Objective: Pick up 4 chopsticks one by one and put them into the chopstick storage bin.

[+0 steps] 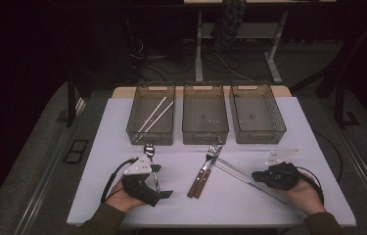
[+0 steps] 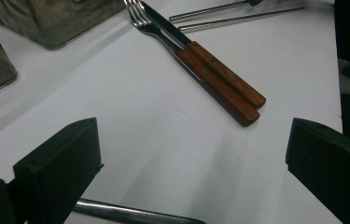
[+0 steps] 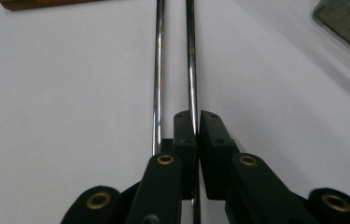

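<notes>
Two thin metal chopsticks lie side by side on the white table, right of centre. My right gripper is shut on the near end of one chopstick, which runs between its pads. The other chopstick lies free just beside the jaws of the right gripper. A fork and a knife with wooden handles lie together at the centre. My left gripper rests open at the front left, beside a metal spoon. Nothing sits between the wide jaws of the left gripper; the fork and knife lie beyond them.
Three translucent bins stand in a row at the back: the left bin holds two white sticks, the middle bin and right bin look bare. The spoon's handle lies under the left jaws. A person's hands hold both grippers near the front edge.
</notes>
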